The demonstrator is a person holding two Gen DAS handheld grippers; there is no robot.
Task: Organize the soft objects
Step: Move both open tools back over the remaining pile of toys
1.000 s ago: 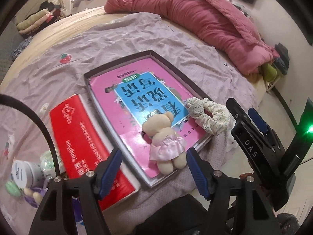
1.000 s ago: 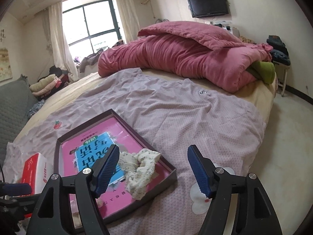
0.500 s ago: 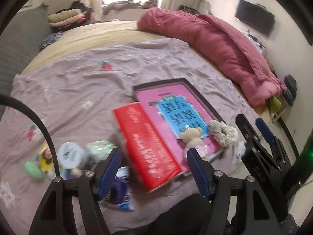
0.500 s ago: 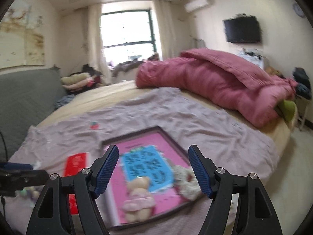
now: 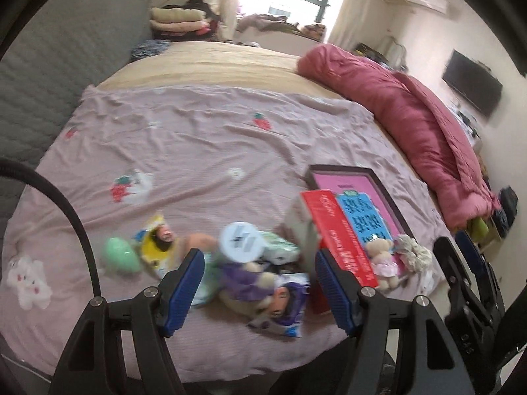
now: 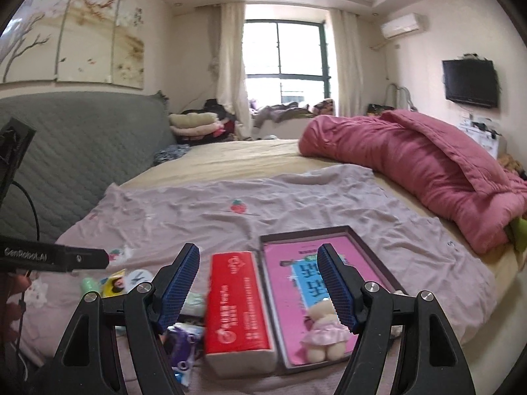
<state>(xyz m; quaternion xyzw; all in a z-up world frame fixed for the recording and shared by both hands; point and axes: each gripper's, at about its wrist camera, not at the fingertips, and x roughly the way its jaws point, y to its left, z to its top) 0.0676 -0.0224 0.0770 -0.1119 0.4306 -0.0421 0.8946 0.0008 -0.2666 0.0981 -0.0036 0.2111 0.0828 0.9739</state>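
Two grippers are being held above the near edge of the bed (image 6: 230, 151). The left gripper (image 5: 258, 279) is being kept spread, nothing between its blue pads, and it is being pointed down at a small heap. In that heap one purple-dressed bear (image 5: 247, 283) is being seen, lying just below and between the pads, its long axis running roughly left to right; blur is hiding which way it is facing. One white round lid (image 5: 242, 242), one green egg shape (image 5: 120, 256) and a few crinkled packets (image 5: 283, 316) are being counted around it, touching or overlapping.

The right gripper (image 6: 258, 281) is also being held wide apart and empty. Just past its pads one red box (image 6: 235, 299) is being shown, its long axis running away from the camera. Beside it, one dark-rimmed tray (image 6: 374, 250) is lying, lined pink. In the tray one pink-dressed bear (image 6: 324, 332) is lying on its back, feet nearest the camera and head farther in, close under the right pad. One cream scrunchie (image 5: 413, 253) is being seen just beside that bear.

Farther off, one strawberry-print sheet (image 6: 296, 194) is spread out, and one rose quilt (image 6: 428, 161) is bunched behind it.
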